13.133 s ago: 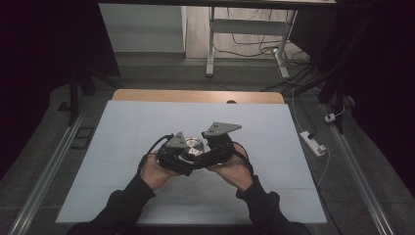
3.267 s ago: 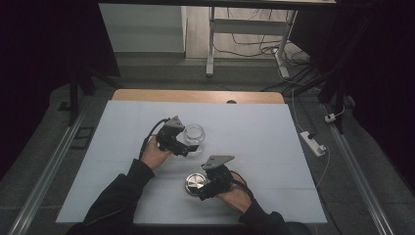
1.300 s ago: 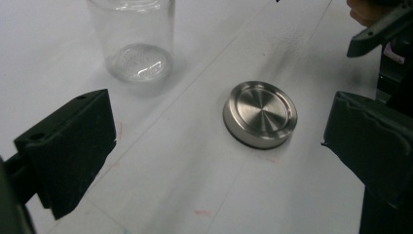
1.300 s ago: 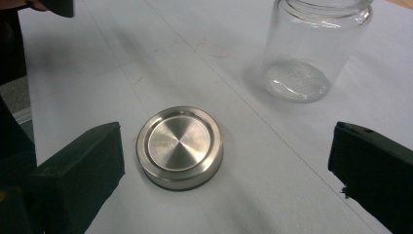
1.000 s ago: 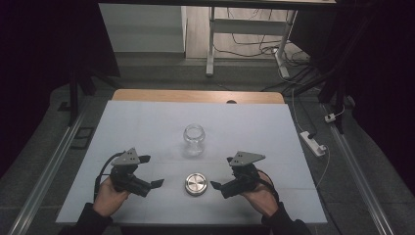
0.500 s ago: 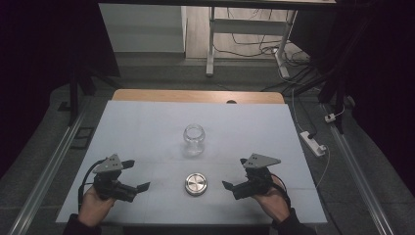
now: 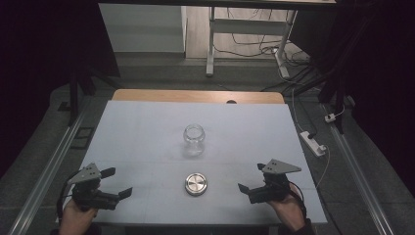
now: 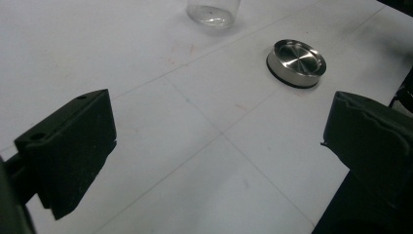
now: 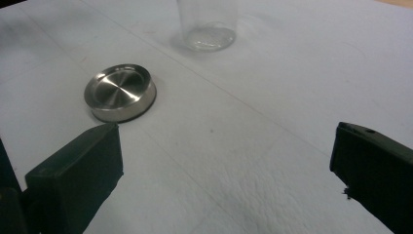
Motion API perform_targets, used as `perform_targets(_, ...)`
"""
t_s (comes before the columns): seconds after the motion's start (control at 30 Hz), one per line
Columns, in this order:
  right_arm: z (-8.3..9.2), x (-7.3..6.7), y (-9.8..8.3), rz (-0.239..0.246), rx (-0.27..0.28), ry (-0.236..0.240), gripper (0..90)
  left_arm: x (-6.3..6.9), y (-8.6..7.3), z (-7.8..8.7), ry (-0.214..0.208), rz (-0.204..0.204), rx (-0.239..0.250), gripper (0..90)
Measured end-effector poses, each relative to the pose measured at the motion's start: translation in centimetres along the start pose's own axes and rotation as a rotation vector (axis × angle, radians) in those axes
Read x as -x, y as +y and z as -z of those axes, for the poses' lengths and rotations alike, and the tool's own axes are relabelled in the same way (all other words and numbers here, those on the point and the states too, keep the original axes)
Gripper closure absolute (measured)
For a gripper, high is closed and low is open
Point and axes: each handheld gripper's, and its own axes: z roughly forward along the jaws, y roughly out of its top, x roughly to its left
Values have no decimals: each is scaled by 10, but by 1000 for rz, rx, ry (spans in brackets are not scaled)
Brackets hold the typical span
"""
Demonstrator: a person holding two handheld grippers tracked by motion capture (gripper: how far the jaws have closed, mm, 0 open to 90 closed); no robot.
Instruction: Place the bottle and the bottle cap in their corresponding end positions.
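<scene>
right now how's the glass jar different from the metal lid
The glass jar is clear and stands upright with its mouth open, while the metal lid is opaque brushed steel and lies flat. The jar is the taller of the two; the lid is a low disc. The jar sits farther from the person, the lid nearer, between the two tools. Both rest on the white table, apart, untouched.
</scene>
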Motion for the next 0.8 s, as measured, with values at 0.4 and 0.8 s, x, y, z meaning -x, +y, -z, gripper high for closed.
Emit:
perform_targets(0.4, 27, 15, -22, -58, 13, -80, 0, -1, -20, 15, 48, 30, -10, 0)
perform_targets(0.8, 42, 20, -43, -135, -19, -127, 0, -5, -40, 19, 100, 61, -59, 0)
